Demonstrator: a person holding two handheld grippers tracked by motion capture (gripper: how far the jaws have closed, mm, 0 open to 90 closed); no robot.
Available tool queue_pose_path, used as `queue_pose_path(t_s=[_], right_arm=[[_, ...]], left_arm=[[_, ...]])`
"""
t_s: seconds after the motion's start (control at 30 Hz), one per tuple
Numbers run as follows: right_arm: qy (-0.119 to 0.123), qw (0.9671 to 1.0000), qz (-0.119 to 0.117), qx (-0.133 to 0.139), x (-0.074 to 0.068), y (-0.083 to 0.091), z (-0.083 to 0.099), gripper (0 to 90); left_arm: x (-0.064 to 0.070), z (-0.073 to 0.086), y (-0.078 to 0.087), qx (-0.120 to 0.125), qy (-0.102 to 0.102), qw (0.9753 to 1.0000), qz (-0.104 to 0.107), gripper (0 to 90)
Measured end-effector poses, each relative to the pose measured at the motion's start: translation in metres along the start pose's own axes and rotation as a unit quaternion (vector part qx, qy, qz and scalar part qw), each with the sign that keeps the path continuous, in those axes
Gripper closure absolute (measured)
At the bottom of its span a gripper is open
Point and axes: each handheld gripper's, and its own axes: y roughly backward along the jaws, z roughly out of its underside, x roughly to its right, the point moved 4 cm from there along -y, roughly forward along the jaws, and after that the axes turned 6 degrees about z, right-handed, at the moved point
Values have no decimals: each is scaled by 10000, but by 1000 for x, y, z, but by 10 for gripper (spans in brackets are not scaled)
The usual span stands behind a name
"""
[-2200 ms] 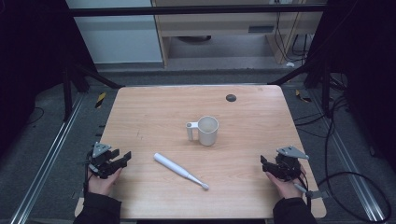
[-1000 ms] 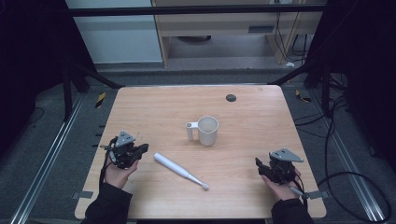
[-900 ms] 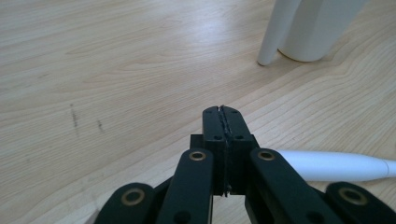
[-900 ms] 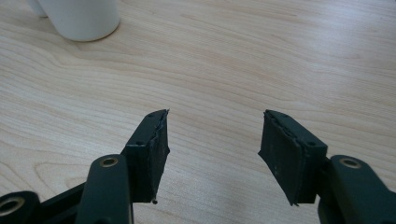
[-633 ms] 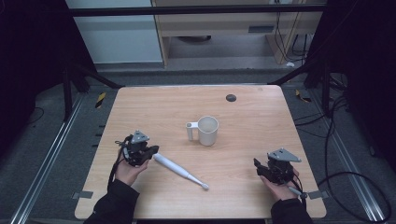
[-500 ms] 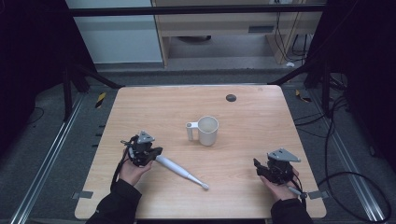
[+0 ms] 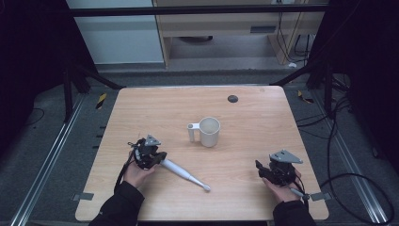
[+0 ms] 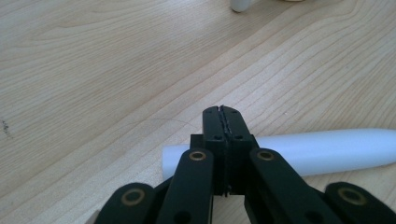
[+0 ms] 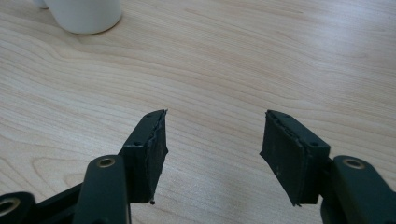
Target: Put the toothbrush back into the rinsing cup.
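The white toothbrush (image 7: 184, 174) lies flat on the wooden surface (image 7: 141, 108), near the front and a bit left of the middle. Its thick handle end points toward the left tongs (image 7: 157, 157), and its thin end points toward the front right.

The left tongs sit right at that thick end. In the left gripper view the two black jaws are pressed tight together, with no gap, and the handle (image 8: 327, 151) lies just behind and under them. So they are not around it. They are pinched on nothing.

Here is what could go wrong, I think. If the tongs push forward while pinched like this, they will just bump the round handle, and it may roll or slide away. They need to open up first, then come down over it.

The white mug (image 7: 207, 132) stands upright in the middle of the surface, apart from the toothbrush. If the toothbrush is swung up fast, it might knock the mug over.

The right tongs (image 7: 261, 172) rest near the front right, held wide apart with bare wood between them. They are well away from everything.

There is lots of open room around the toothbrush. The front edge is fairly near, so a hard push that way could send it off. A small dark spot (image 7: 232, 98) sits near the far edge, out of the way.
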Motion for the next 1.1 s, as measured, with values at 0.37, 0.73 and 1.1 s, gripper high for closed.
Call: queue_pose_path(t_s=[0.37, 0.73, 1.1], right_arm=[[-22, 10000, -9, -11, 0, 0, 0, 395], [6, 10000, 20, -8, 1, 0, 1, 394], [-6, 10000, 17, -17, 2, 1, 1, 394]], left_arm=[[4, 2, 2, -56, -65, 10000, 35, 890], [7, 7, 5, -96, -101, 9999, 53, 891], [13, 10, 9, -149, -200, 9997, 69, 891]])
